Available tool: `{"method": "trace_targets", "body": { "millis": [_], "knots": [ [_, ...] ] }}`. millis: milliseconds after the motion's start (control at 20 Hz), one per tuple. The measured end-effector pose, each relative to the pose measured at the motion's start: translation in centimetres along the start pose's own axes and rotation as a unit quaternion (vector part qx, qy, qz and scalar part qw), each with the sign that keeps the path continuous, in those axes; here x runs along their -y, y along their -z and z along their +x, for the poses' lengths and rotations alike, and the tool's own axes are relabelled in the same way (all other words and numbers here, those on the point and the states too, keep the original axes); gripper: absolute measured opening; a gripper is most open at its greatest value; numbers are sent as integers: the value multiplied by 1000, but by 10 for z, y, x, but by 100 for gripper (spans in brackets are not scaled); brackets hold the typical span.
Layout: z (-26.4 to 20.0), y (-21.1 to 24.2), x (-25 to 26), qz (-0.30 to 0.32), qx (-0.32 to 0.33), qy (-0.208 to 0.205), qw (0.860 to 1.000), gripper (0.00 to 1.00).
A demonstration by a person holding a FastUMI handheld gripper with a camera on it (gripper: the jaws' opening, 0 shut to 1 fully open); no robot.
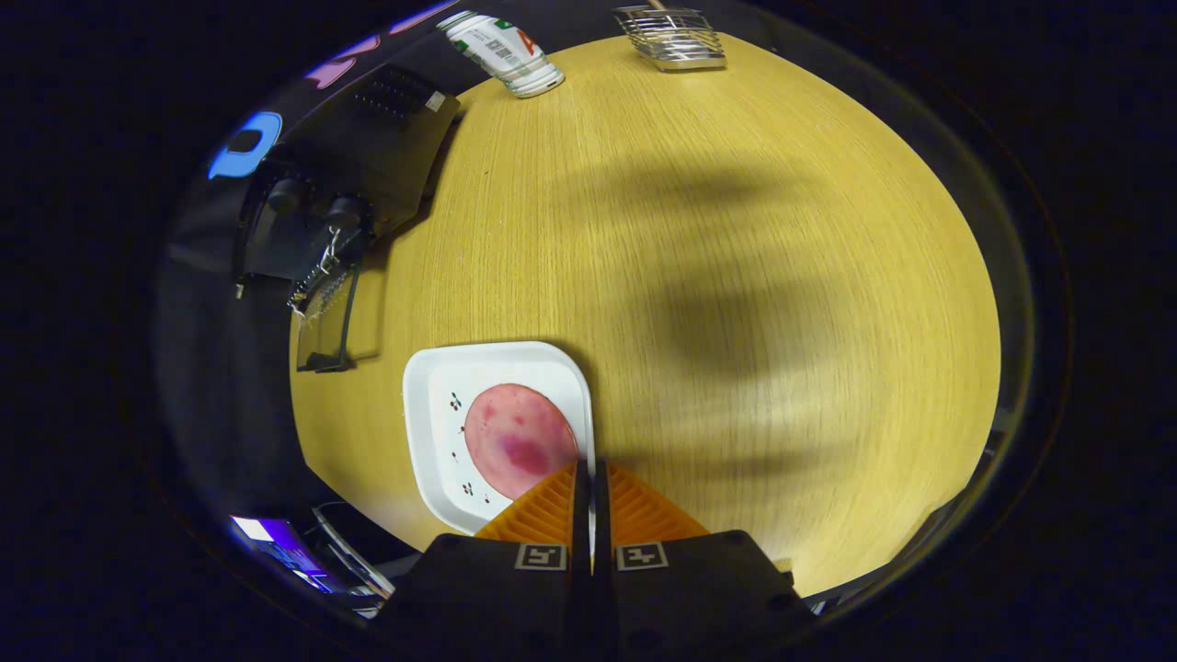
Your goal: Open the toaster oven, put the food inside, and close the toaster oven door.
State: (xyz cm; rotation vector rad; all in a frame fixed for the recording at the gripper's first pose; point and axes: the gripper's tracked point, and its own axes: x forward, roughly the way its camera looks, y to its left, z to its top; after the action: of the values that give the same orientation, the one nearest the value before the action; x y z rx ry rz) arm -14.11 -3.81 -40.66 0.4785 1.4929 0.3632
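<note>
Oven (354, 175) sits at the far left of the bench (736, 276), dark body, its door (326, 317) dropped open toward the near side; two knobs show on its front. Food: a round pink slice (519, 439) lying flat on a white plate (432, 414) with rounded corners, on the bench nearer than the oven and just ahead-left of the tongs (591, 478). Small dark marks dot the plate left of the slice.

Tongs: fingers drawn together, only a thin slit between them. The plate's right rim runs into that slit, so the tongs look closed on the rim; actual pressing contact by both fingers appears likely but the rim is thin there. Left finger overlaps the near-right edge of the slice in view; whether it touches it I cannot tell.

Far side of bench: a can (501, 51) lying on its side at far left, just beyond the oven; a wire rack (671, 37) to its right, well apart. Broad soft shadows fall across the bench middle and right.
</note>
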Motion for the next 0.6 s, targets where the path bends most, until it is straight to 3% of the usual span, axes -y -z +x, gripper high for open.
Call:
{"method": "trace_targets", "body": {
  "millis": [350,600],
  "knots": [
    [-8,3,-28,111,45,-91,989,5],
    [-28,11,-60,144,79,-105,981,5]
  ]
}}
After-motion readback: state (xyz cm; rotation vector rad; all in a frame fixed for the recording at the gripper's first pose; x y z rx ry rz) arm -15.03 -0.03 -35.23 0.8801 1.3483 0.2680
